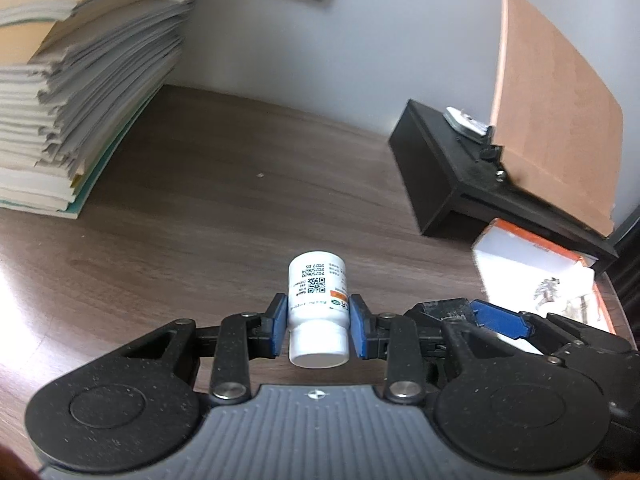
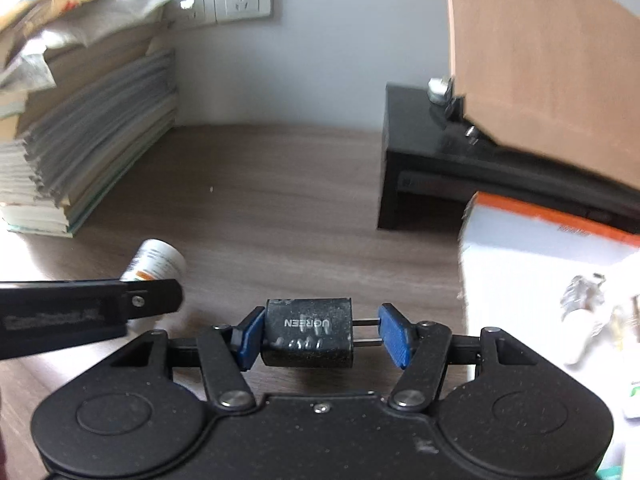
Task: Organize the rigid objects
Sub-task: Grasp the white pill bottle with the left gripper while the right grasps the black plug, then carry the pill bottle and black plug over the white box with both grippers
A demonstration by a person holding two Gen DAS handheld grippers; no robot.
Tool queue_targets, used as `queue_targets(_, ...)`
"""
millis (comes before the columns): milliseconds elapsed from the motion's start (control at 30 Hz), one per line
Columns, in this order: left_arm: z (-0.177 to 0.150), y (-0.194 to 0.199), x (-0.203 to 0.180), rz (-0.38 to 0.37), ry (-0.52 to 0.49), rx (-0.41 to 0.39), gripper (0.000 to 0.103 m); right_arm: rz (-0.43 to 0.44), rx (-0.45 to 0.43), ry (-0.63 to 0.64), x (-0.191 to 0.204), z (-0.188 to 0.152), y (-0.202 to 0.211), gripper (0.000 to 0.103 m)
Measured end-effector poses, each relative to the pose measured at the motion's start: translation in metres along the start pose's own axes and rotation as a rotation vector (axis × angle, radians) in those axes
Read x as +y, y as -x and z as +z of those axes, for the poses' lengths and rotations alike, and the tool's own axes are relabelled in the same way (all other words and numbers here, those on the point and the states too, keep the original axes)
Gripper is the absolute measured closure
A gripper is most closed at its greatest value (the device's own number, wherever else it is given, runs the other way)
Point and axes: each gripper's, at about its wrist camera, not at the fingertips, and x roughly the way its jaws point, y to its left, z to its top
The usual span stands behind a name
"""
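White pill bottle (image 1: 318,308), cap twd camera, QR label.

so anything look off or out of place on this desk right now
The torn, crumpled grey wrapping flopped over the top of the paper stack looks messy, and the stack's edges are ragged and uneven. The brown board leans tilted on the black stand. Nothing looks spilled or broken.

Right gripper (image 2: 320,334) jaws clamping black charger (image 2: 307,332), wooden desk (image 2: 280,184)
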Motion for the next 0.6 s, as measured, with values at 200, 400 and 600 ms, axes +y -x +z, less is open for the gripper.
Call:
queue_targets(200, 0.000, 0.016, -0.034, -0.028, -0.035, -0.032, 0.070, -0.041, -0.056, -0.017, -0.029, 0.006, 0.040, 0.030)
queue_targets(400, -0.006, 0.023, -0.085, -0.053, -0.091, -0.034, 0.070, -0.096, -0.100, -0.074, -0.078, 0.001, 0.085, 0.030)
queue_targets(600, -0.019, 0.030, -0.139, -0.088, -0.144, -0.031, 0.070, -0.149, -0.139, -0.130, -0.128, -0.008, 0.126, 0.030)
